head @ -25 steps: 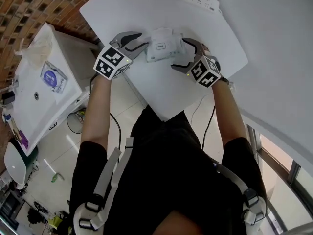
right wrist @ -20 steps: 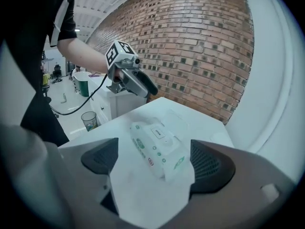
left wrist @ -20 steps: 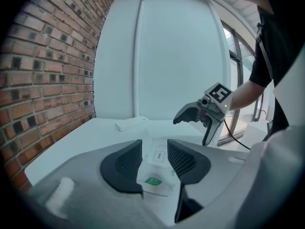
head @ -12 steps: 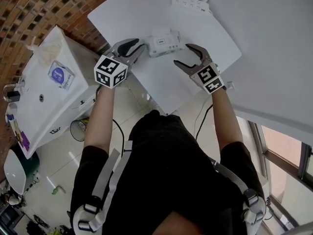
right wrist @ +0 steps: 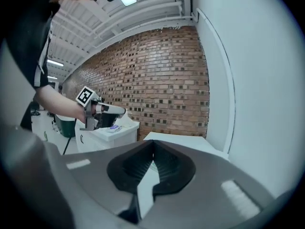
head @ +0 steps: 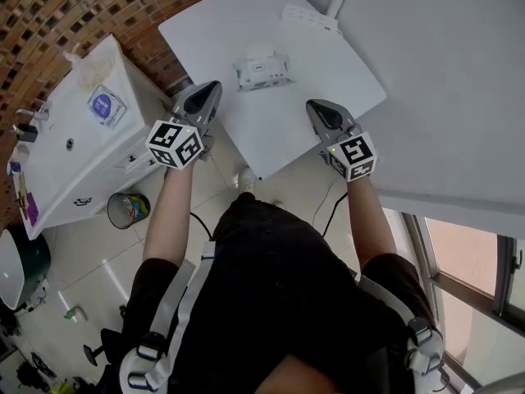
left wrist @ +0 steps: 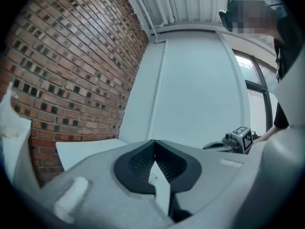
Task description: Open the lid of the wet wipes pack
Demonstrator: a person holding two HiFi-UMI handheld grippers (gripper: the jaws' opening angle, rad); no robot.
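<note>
Hovering at near edges of the surface (head: 283,130), left tongs (head: 204,91) and right tongs (head: 317,110), just closed, press together empty; wet wipes pack (head: 261,70) sits mid-surface, apart.

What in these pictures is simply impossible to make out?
Lid of the wet wipes pack: head view, too small to tell whether it is open or shut; neither gripper view shows the pack.
Sockets of the power strip: head view, too small to count.
Print on the sticker on the white cabinet: head view, too small to read.
</note>
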